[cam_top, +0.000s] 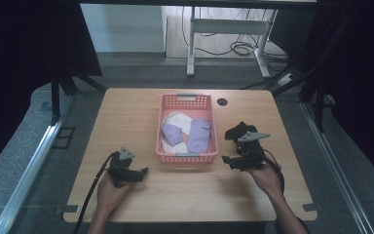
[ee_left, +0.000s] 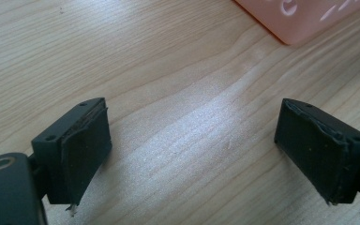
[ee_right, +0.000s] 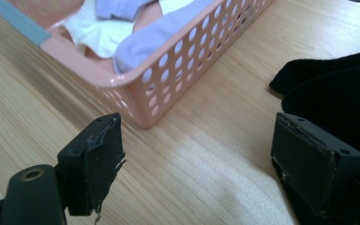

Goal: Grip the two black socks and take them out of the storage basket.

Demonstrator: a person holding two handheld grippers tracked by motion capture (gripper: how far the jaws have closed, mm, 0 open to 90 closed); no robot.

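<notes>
A pink perforated basket (cam_top: 213, 127) stands at the table's centre and holds purple socks (cam_top: 198, 135) and a white cloth (cam_top: 176, 118). A black sock (cam_top: 237, 131) lies on the wood right of the basket. My right gripper (cam_top: 230, 160) hovers just in front of that sock, open and empty. In the right gripper view, its jaws frame bare wood, with the basket (ee_right: 178, 65) ahead at left and the black sock (ee_right: 337, 89) behind the right jaw. My left gripper (cam_top: 143, 172) rests open at the front left, the basket's corner (ee_left: 304, 23) beyond it.
The wooden table (cam_top: 126, 112) has a round cable hole (cam_top: 222, 102) behind the basket. Bare wood lies left of the basket and along the front edge. Beyond the table stand a white desk frame (cam_top: 224, 29) and dark tripod legs (cam_top: 58, 92).
</notes>
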